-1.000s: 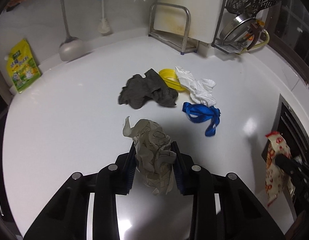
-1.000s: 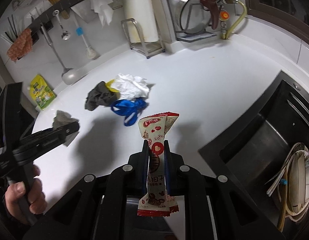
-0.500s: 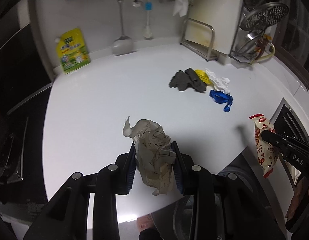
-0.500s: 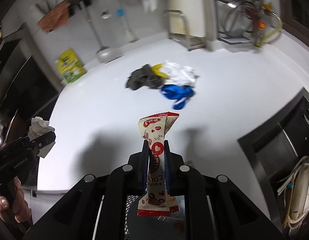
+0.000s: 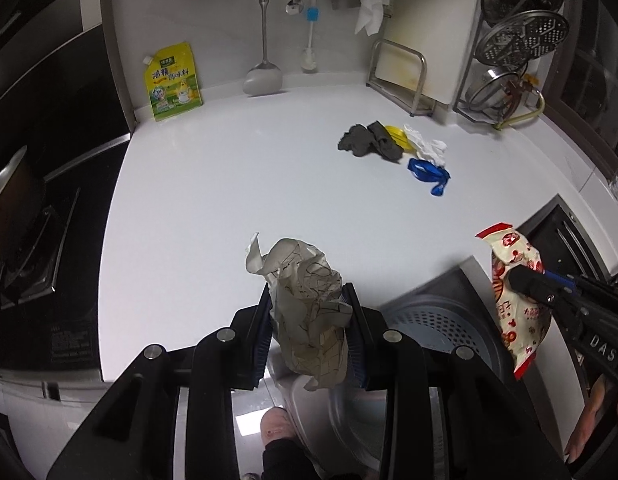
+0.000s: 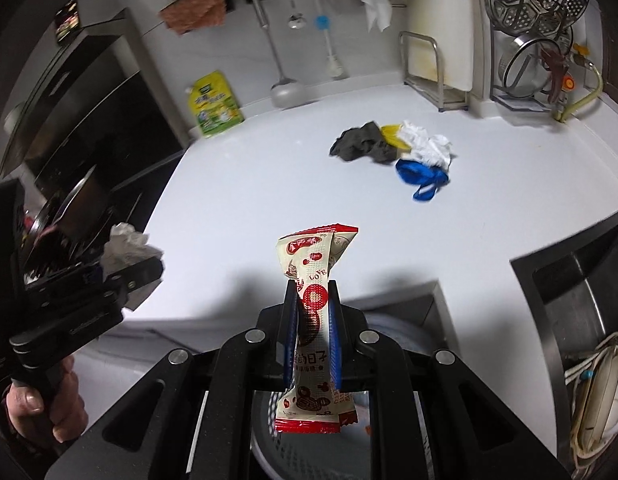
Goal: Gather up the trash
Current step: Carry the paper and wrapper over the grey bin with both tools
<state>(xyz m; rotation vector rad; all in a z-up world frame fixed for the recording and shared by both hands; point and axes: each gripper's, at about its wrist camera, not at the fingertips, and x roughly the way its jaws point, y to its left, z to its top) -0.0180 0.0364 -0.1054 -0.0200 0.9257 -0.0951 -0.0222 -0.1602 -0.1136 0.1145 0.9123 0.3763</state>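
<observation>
While clamped, snack wrapper [image 6: 314, 312] upright, lengthwise vertical.

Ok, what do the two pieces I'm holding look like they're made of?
Left gripper: crumpled paper, matte grey-beige with printed lines, sharp creases.
Right gripper: snack wrapper, probably glossy plastic film, with a printed red pattern and crimped ends.

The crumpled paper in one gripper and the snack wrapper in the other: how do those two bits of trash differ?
The crumpled paper is a grey-beige wad with dark line markings; the snack wrapper is glossy, cream and red, with printed characters. The paper is bunched and fat, so the left gripper stands wider; the wrapper is flat and long, pinched narrowly by the right gripper. Both are held upright, clear of the white counter.
</observation>
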